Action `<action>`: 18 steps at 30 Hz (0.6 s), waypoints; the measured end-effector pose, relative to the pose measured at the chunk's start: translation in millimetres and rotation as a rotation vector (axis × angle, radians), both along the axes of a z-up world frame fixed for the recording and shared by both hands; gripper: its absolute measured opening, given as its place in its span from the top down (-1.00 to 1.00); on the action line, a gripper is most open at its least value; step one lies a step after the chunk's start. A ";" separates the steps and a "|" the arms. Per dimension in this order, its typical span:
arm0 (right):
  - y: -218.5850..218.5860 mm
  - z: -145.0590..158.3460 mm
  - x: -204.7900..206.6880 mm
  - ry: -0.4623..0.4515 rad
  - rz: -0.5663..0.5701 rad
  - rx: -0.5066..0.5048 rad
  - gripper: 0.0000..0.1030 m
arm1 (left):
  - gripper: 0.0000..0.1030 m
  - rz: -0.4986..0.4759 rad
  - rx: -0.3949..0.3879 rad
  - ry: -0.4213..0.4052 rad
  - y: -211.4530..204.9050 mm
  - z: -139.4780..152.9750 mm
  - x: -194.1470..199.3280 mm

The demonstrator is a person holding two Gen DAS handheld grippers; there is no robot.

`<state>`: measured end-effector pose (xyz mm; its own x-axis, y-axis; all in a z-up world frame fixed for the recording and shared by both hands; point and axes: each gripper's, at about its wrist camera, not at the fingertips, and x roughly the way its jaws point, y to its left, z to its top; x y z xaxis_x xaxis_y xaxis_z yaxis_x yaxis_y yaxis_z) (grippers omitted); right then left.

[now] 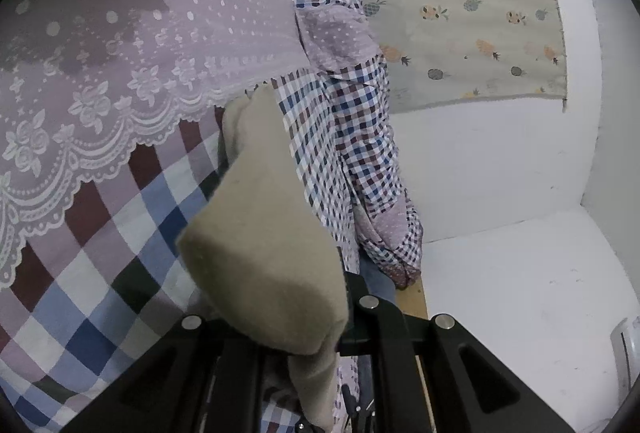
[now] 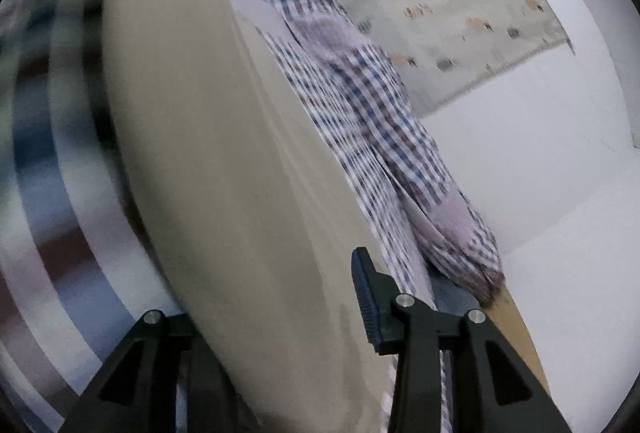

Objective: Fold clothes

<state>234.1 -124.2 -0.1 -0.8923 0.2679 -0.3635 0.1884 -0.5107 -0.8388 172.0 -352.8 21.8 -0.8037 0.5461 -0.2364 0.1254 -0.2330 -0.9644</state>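
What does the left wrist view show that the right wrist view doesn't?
Left wrist only: a white lace cloth over the large-check cloth, sharp, and the left hand-held gripper shut on the beige garment.
Right wrist only: the right hand-held gripper with its blue ribbed pad bare, garment between its jaws, all motion-blurred.
Both: beige garment, hanging checked shirt, pineapple-print cloth, white wall.

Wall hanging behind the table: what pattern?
Pale cloth printed with multicoloured pineapples; clearest in left wrist view.

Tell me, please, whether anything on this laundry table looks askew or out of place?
The checked shirt lies bunched in a heap, one sleeve trailing off the table's wooden edge. The beige cloth is pinched in the left gripper.
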 end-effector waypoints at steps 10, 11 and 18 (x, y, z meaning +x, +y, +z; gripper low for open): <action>73.0 -13.2 21.0 -0.029 -0.060 0.067 0.86 | 0.83 0.015 -0.006 -0.006 1.8 1.0 -3.0; 74.7 -12.6 19.8 -0.036 -0.057 0.060 0.89 | 0.83 0.017 -0.008 -0.009 2.4 1.1 -3.3; 85.0 23.1 13.3 -0.002 -0.036 -0.017 0.89 | 0.83 0.032 -0.092 -0.011 6.7 12.8 5.6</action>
<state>247.4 -39.2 23.0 -0.8812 0.2936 -0.3705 0.1715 -0.5318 -0.8293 177.7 -346.1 34.6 -0.8173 0.4957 -0.2938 0.1451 -0.3165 -0.9374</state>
